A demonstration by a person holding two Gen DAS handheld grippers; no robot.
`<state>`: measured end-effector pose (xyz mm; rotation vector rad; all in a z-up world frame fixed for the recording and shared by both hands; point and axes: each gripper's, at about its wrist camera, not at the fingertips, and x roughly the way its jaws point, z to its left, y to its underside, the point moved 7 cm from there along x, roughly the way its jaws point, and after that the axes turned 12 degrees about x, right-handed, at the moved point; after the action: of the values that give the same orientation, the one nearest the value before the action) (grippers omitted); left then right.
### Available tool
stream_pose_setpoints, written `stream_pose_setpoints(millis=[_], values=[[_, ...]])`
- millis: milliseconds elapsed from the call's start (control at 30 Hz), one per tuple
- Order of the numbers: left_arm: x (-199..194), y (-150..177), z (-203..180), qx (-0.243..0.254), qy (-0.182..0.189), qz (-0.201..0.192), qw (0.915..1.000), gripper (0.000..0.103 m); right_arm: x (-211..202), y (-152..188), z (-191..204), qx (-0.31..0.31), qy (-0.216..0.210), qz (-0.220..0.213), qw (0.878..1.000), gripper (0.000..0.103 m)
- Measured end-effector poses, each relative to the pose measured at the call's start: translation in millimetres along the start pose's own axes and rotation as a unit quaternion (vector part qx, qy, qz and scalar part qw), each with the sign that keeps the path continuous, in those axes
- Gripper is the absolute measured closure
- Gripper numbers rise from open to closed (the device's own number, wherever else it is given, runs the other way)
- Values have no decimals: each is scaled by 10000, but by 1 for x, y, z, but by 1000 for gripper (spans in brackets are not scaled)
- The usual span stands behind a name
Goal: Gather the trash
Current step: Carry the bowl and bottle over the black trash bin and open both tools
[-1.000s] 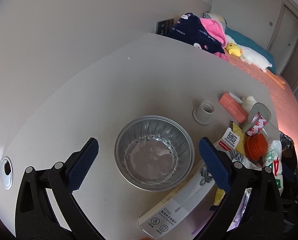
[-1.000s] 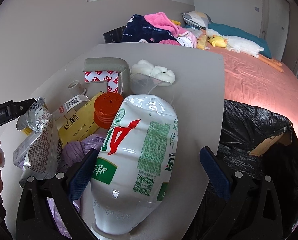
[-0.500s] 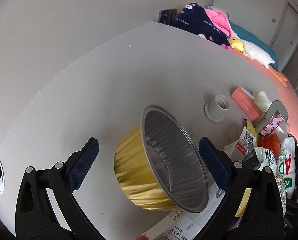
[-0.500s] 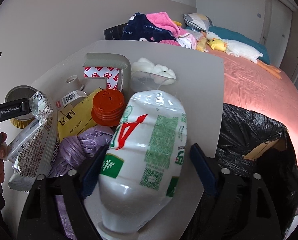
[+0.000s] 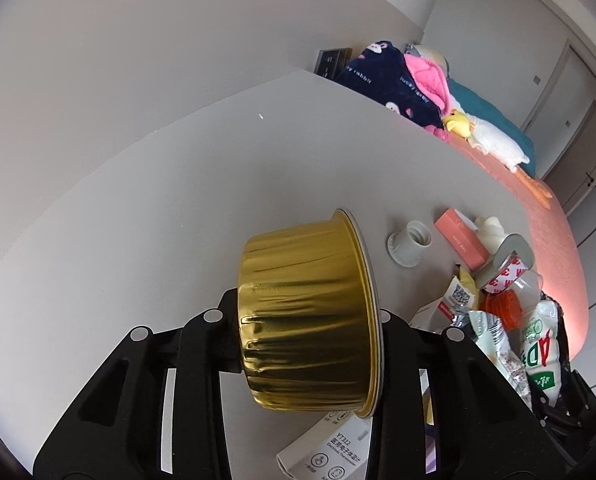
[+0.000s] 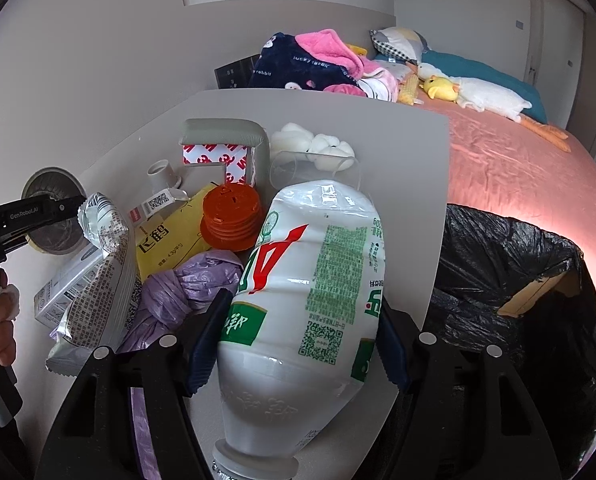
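My left gripper is shut on a gold foil bowl, held on its side above the grey table, its rim facing right. It also shows in the right wrist view at the far left. My right gripper is shut on a crushed white plastic bottle with green and red print, lying neck toward me. A heap of trash lies beside it: a silver snack wrapper, a purple bag, a yellow packet and an orange lid.
A bin lined with a black bag stands open just right of the table edge. A grey tape-backed corner guard, a white socket, a pink box and a white carton lie on the table. A bed with toys is behind.
My left gripper closed on the foil bowl and tipped it from upright onto its side, lifted off the table. My right gripper closed on the white bottle.
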<state>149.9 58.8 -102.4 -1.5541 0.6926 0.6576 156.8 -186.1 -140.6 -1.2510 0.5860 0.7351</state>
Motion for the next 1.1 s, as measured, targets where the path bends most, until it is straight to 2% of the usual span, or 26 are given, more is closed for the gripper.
stream_pose_setpoints(millis=[233, 433, 800, 1100], values=[[-22, -7, -7, -18, 47, -136, 9999, 71, -17, -4, -7, 39, -28, -136, 9999, 35], [-41, -13, -28, 84, 159, -241, 9995, 71, -35, -7, -17, 117, -54, -253, 9996, 35], [-57, -15, -99, 444, 609, -340, 9966, 71, -72, -15, -52, 304, -3, -549, 9980, 35], [-56, -12, -169, 847, 1085, -309, 9900, 71, -92, -19, -93, 556, 148, -726, 9957, 35]])
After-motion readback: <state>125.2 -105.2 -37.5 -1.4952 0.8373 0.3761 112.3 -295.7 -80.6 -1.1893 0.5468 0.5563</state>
